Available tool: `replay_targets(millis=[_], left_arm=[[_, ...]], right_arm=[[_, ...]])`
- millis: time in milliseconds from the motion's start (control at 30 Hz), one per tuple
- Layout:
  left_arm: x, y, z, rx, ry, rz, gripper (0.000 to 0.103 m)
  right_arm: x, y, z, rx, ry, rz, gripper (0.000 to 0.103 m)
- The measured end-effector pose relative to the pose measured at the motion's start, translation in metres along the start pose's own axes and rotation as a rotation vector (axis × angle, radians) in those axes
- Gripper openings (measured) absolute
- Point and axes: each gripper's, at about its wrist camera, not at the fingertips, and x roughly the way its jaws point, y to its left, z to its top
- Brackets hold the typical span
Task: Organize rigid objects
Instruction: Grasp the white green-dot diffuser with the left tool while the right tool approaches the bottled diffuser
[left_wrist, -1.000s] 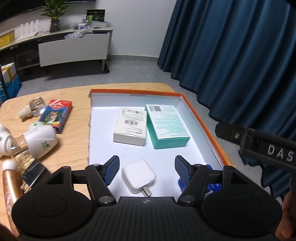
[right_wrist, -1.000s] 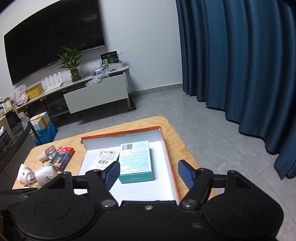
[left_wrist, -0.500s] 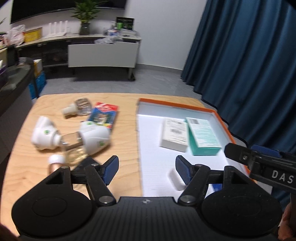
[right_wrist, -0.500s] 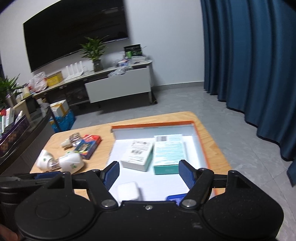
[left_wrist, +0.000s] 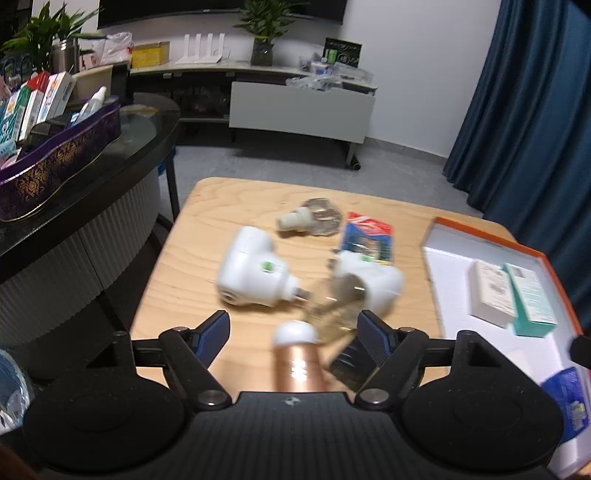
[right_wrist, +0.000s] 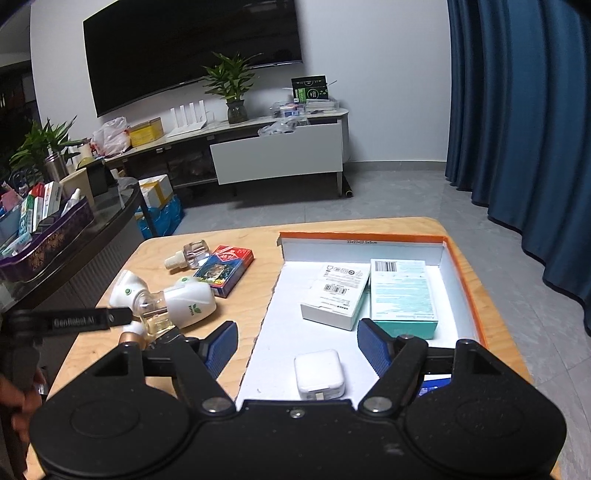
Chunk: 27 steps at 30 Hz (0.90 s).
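My left gripper (left_wrist: 291, 323) hovers over the wooden table's left half, its jaws opening. A rose-gold tube with a white cap (left_wrist: 297, 365) lies between them, untouched by the pads. Just beyond lie two white plug-in vaporizers (left_wrist: 251, 273) (left_wrist: 369, 282), a clear refill bottle (left_wrist: 314, 221) and a red-blue card pack (left_wrist: 367, 236). My right gripper (right_wrist: 297, 334) stands open above the orange-rimmed white tray (right_wrist: 362, 236). The tray holds a white charger (right_wrist: 319, 373), a white box (right_wrist: 338, 291) and a teal box (right_wrist: 402, 291).
A black counter (left_wrist: 110, 177) with a purple basket (left_wrist: 55, 158) of packets stands close to the table's left edge. Blue curtains (right_wrist: 524, 110) hang at the right. A blue packet (left_wrist: 565, 398) lies in the tray's near corner. The left gripper's handle bar (right_wrist: 74, 321) crosses the right view.
The left gripper has swung left from above the tray to the loose items, and its jaws have widened. The right gripper has turned left; the charger now shows below it.
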Motion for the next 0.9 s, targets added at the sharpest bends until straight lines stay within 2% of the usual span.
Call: replay_targets(millis=[233, 567, 700, 733, 900], left_arm=[[0.033, 0.022, 0.011, 0.086, 0.01, 0.003, 0.086], [0.07, 0.032, 0.014, 0.161, -0.002, -0.072, 0.098], [0.079, 0.03, 0.013, 0.19, 0.004, -0.115, 0.095], [0.082, 0.03, 0.011, 0.19, 0.01, -0.125, 0.089], [0.085, 0.032, 0.009, 0.167, -0.024, -0.136, 0.088]], right_arm=[[0.009, 0.001, -0.003, -0.003, 0.018, -0.007, 0.085], [0.025, 0.001, -0.005, -0.005, 0.053, -0.02, 0.085], [0.03, 0.005, -0.004, -0.009, 0.061, -0.012, 0.085], [0.032, 0.007, -0.003, -0.009, 0.063, -0.006, 0.085], [0.04, 0.017, -0.002, -0.021, 0.075, 0.007, 0.085]])
